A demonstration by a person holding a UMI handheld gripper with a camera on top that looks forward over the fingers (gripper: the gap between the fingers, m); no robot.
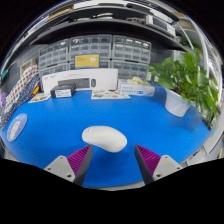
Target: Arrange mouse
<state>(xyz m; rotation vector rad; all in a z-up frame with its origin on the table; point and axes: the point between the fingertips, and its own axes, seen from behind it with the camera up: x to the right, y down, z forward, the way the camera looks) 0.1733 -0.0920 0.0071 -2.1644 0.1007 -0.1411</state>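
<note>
A white computer mouse (104, 138) lies on the blue mat (150, 118), just ahead of my fingers and a little left of the middle between them. My gripper (113, 160) is open, and its two purple pads (80, 157) stand wide apart with only blue mat between them. The mouse is not touched by either finger.
A white box (78, 83) and small items line the mat's far edge. A potted green plant (188, 78) stands to the right. Grey storage drawers (100, 50) fill the back wall. A round white object (16, 126) lies at the mat's left side.
</note>
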